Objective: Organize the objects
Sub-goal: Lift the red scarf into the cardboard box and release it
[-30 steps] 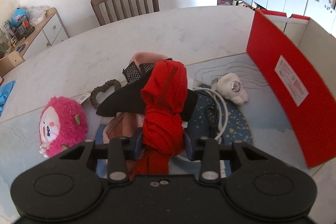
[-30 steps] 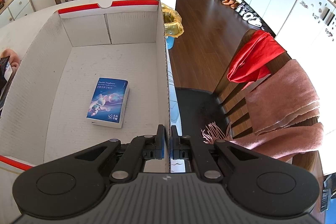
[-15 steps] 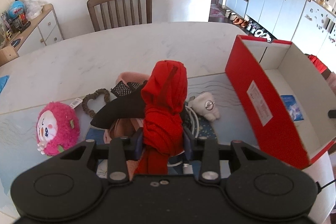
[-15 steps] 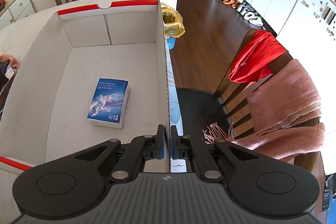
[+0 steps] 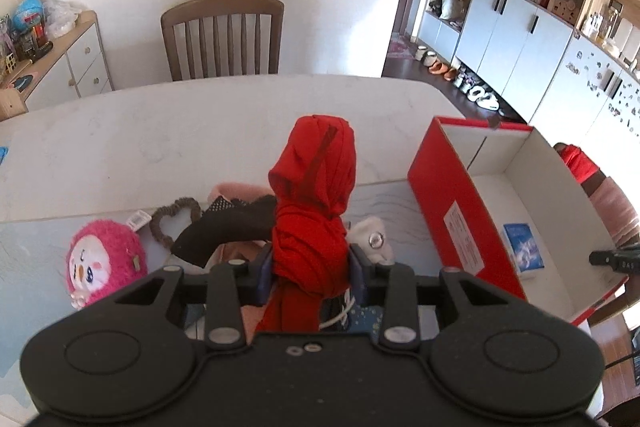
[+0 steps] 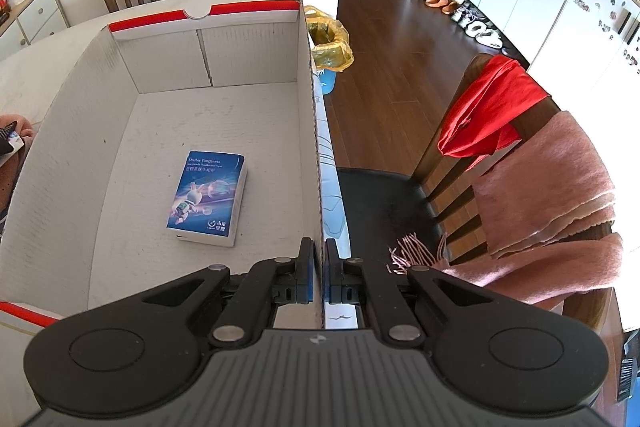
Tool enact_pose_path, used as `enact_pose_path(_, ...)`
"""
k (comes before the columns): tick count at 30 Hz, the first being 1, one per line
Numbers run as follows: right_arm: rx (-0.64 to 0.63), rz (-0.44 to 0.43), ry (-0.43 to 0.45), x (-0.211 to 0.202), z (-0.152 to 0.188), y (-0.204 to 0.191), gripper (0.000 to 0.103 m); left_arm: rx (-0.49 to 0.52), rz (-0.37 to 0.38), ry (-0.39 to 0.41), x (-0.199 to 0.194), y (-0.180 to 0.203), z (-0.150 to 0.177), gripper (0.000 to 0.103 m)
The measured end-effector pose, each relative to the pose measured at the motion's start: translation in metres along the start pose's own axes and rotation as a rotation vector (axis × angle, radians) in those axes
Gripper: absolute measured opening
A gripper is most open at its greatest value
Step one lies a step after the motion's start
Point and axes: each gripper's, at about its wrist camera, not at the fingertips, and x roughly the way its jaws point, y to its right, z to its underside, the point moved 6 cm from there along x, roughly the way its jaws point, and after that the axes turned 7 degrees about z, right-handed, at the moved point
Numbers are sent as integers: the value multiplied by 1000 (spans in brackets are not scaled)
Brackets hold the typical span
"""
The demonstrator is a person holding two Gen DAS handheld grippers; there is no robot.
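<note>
currently a carry step appears to be in hand: a bundled red cloth [image 5: 314, 211] is clamped between the fingers of the left gripper [image 5: 312, 267] and held up clear of the white table [image 5: 160, 131]; the bundle rises between the jaws and hangs below them too

the right gripper [image 6: 319, 269] is closed on the right-hand wall of the red-and-white box [image 6: 316, 163], so the box seems to be steadied by it; one finger sits inside the wall, the other outside

inside the box only a blue tissue pack [image 6: 208, 199] is seen, lying flat on the floor toward the near right side

the box stands to the right of the held cloth, near but apart; its red outer wall [image 5: 460, 211] faces the cloth

next move, as judged: the cloth is to be swung right over the red wall, lowered into the bare floor left of the pack, then released; the wall must be cleared by the hanging tail

left on the table below: pink plush [image 5: 104, 263], black item [image 5: 224, 227], white plush [image 5: 372, 239], dark scrunchie [image 5: 176, 219]
</note>
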Motion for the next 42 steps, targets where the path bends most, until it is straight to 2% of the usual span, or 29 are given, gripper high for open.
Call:
enact_pose_path(4, 0, -1, 0, 0, 0, 0, 4, -17, 5, 28, -6, -7, -11, 36)
enact_pose_path(10, -1, -2, 0, 0, 0, 0, 4, -45, 7, 5, -1, -11, -8, 36)
enact_pose_path(15, -3, -2, 1, 0, -1, 0, 4, -22, 25, -13, 0, 2, -6, 36)
enact_pose_path(23, -13, -21, 4, -1, -1, -9, 3, 44, 91, -33, 8, 51, -15, 36)
enact_pose_path(31, -9, -35, 3, -2, 2, -11, 3, 140, 171, -35, 22, 120, -33, 36)
enact_pose_path(36, -12, -43, 6, -2, 2, -8, 3, 187, 182, -49, 38, 156, -35, 36)
enact_pose_path(42, -12, -52, 1, 0, 4, -6, 3, 186, 181, -92, 60, 188, -36, 36)
